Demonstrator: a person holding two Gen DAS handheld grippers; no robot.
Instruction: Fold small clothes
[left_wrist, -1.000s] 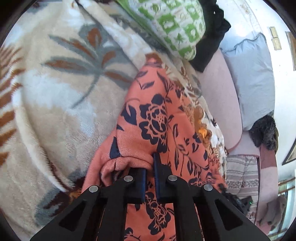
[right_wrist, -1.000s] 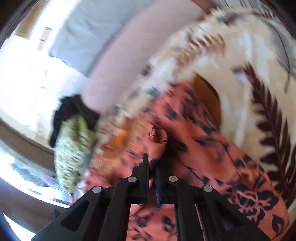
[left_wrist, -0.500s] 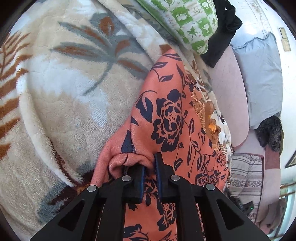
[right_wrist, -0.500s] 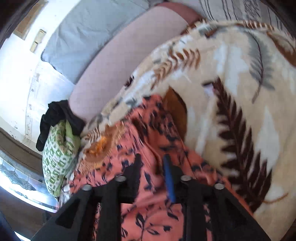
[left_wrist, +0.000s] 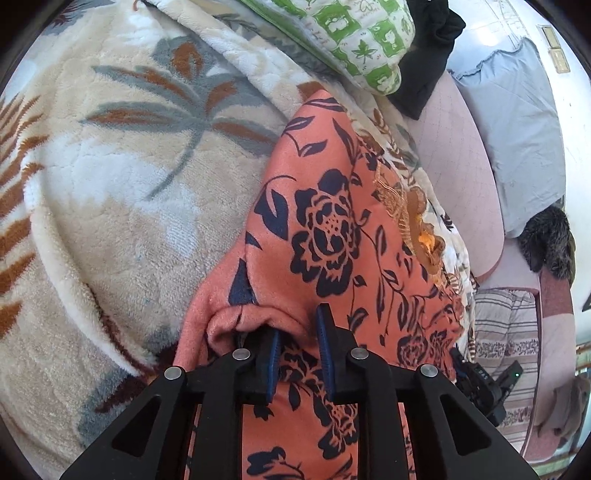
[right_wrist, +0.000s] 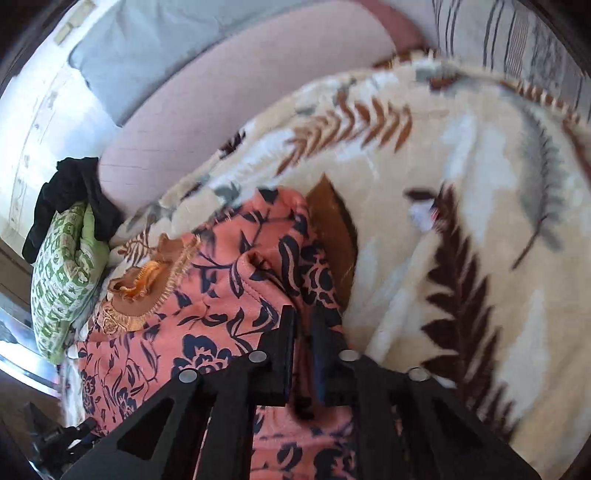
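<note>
A coral garment with dark navy flowers (left_wrist: 332, 236) lies on a cream leaf-print blanket (left_wrist: 122, 192). My left gripper (left_wrist: 299, 328) stands with its jaws a little apart over a bunched fold of the garment, the cloth loose between them. In the right wrist view the same garment (right_wrist: 221, 295) lies folded on the blanket (right_wrist: 461, 184), with an orange lace-trimmed piece (right_wrist: 144, 291) at its left edge. My right gripper (right_wrist: 303, 325) has its jaws nearly together at the garment's right edge, and cloth shows in the narrow gap.
A green-and-white patterned pillow (left_wrist: 351, 40) and a black cloth (left_wrist: 428, 48) lie at the far end of the blanket. A pink cushion (left_wrist: 461, 177) and a grey pillow (left_wrist: 517, 140) sit to the right. A striped cloth (left_wrist: 509, 332) lies lower right.
My left gripper's jaws have parted and loosened on the fold. My right gripper opened and drew back half a second ago, and now stands nearly shut at the garment's right edge.
</note>
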